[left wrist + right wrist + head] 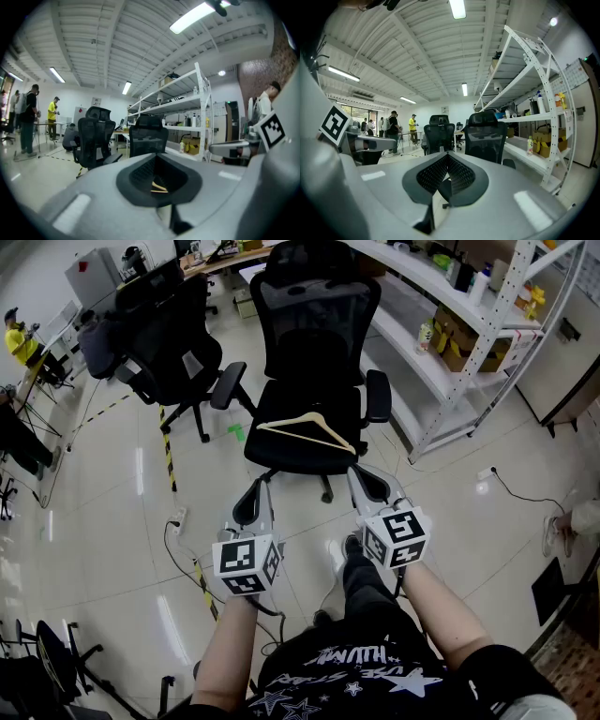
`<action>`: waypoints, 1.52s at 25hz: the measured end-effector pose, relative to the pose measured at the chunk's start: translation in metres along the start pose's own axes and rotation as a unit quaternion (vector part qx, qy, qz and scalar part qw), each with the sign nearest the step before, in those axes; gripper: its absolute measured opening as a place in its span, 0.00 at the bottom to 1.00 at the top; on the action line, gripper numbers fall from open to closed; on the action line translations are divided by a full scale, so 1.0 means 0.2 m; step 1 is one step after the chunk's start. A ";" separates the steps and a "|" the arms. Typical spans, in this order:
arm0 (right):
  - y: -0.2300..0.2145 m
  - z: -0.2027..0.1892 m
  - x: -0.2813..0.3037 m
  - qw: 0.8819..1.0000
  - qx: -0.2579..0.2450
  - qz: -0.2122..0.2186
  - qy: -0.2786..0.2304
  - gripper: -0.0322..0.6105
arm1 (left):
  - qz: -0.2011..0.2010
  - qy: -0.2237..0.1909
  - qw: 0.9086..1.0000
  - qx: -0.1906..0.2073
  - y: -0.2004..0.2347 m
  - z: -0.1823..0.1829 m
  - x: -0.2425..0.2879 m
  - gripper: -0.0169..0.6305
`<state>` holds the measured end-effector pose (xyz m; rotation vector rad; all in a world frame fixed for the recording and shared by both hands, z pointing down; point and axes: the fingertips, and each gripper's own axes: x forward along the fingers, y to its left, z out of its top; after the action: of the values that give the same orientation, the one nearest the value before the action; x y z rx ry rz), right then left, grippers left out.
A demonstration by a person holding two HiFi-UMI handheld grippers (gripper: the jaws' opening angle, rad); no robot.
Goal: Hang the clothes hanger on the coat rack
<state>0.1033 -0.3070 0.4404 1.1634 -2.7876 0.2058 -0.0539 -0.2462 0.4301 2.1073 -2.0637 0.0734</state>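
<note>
A light wooden clothes hanger (pixel 309 430) lies flat on the seat of a black office chair (pixel 314 352) in the middle of the head view. Through the left gripper's pads a sliver of the hanger (pixel 159 187) shows below the chair back (pixel 147 138). My left gripper (pixel 251 505) is held just short of the chair's front left, shut and holding nothing. My right gripper (pixel 367 486) is near the seat's front right corner, also shut and holding nothing. Both point roughly level at the chair (pixel 486 133). No coat rack shows in any view.
A second black office chair (pixel 164 343) stands to the left. White metal shelving (pixel 469 343) with boxes and bottles runs along the right. Yellow-black tape (pixel 169 460) and cables (pixel 183 549) lie on the glossy floor. A person in yellow (pixel 19 338) stands far left.
</note>
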 end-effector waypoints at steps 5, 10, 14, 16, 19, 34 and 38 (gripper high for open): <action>-0.22 -0.03 0.30 1.000 -0.007 0.022 0.020 0.06 | 0.015 0.017 1.000 0.009 0.04 -0.02 0.29 0.03; -0.42 -0.19 0.61 0.997 -0.006 0.048 0.058 0.06 | 0.037 0.044 0.998 0.003 0.08 -0.07 0.57 0.03; -0.47 -0.31 0.78 0.994 -0.008 0.066 0.090 0.06 | 0.058 0.048 0.997 0.002 0.17 -0.08 0.68 0.03; -0.49 -0.36 0.85 0.992 -0.004 0.074 0.105 0.06 | 0.074 0.054 0.996 -0.002 0.23 -0.10 0.73 0.04; -0.60 -0.44 0.97 0.989 0.001 0.084 0.123 0.06 | 0.089 0.068 0.994 -0.002 0.26 -0.13 0.89 0.03; -0.81 -0.79 1.32 0.981 0.013 -0.026 0.193 0.06 | -0.015 0.175 0.984 -0.013 0.39 -0.67 1.49 0.03; -0.88 -0.92 1.43 0.975 0.017 -0.035 0.220 0.06 | -0.036 0.192 0.981 0.001 0.44 -0.80 1.65 0.03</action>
<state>0.0385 -0.5984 0.6817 1.0657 -2.3615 0.4466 -0.1158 -0.5446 0.6515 1.9784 -1.7601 0.4351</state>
